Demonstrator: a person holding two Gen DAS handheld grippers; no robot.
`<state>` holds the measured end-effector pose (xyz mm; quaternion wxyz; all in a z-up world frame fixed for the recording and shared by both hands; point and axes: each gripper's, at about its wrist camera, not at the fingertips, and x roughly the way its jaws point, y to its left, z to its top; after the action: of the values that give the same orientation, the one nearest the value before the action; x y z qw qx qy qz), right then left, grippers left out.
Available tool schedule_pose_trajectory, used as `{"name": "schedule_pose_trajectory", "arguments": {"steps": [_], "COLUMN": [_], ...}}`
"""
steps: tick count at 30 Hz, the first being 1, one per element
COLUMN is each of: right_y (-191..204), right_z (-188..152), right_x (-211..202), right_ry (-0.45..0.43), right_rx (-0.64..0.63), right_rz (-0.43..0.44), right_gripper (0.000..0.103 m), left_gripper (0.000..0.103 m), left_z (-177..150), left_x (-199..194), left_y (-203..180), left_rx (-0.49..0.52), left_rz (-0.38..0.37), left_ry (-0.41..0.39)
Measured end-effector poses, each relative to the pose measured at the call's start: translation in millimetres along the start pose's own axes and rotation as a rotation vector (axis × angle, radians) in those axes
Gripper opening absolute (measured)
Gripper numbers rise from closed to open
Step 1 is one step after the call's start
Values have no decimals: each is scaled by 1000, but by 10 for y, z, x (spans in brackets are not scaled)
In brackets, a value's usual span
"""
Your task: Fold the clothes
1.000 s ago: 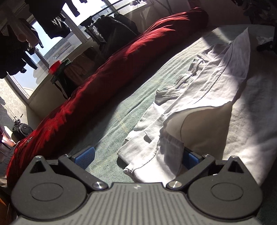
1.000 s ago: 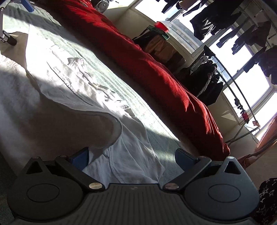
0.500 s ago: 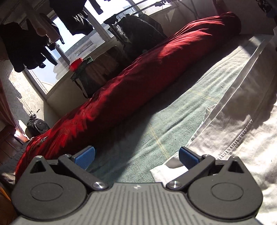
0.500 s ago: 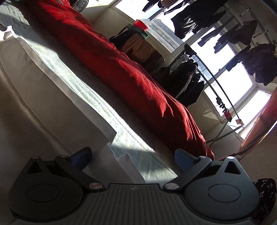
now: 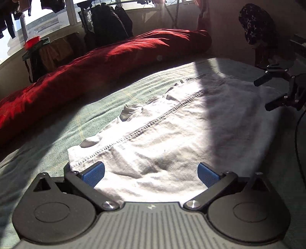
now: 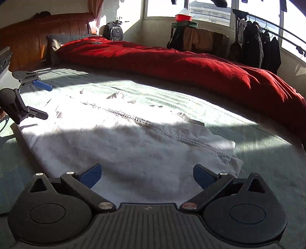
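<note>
just ahead of both spread claws [image 5: 151,171], white garment [image 5: 172,130]

Black ribbed gripper [image 5: 151,173] bodies, blue fingers [image 5: 93,171] (silver screws)

Setting: a home bedroom. Evidence — a bed covered with a pale green sheet [image 6: 258,141], with a rolled red duvet [image 6: 191,65] lying along its far side. In the right wrist view, a wooden headboard [image 6: 38,36] stands at 10 o'clock with a grey pillow [image 6: 57,41] against it. A bay of windows [image 6: 210,9] runs from 12 to 2 o'clock. Dark jackets [image 6: 254,42] hang from a curved clothes rail [image 6: 283,36] at 2 o'clock — domestic laundry. A black backpack [image 6: 113,31] sits at 11 o'clock by the wall.
</note>
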<state>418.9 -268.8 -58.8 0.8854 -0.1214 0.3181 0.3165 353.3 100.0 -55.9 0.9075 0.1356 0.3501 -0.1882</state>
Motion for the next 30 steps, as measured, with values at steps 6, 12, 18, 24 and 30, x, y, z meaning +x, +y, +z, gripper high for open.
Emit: {"name": "schedule_pose_trajectory", "arguments": {"steps": [6, 12, 18, 24, 30], "right_y": [-122, 129, -67, -120, -76], "right_z": [-416, -508, -81, 37, -403], "right_x": [-96, -345, -311, 194, -58], "right_ry": [93, 161, 5, 45, 71], "right_rx": [245, 152, 228, 250, 240], "right_rz": [24, 5, 63, 42, -32], "right_gripper": [103, 103, 103, 103, 103], "left_gripper": [103, 103, 103, 103, 103], "left_z": [-260, -209, 71, -2, -407], "left_x": [25, -131, -32, 168, -101], "left_y": [17, 0, -54, -158, -42], "left_rx": [-99, -80, -133, -129, -174], "left_rz": [-38, -33, -126, -128, -83], "left_ry": [85, 87, 2, 62, 69]}}
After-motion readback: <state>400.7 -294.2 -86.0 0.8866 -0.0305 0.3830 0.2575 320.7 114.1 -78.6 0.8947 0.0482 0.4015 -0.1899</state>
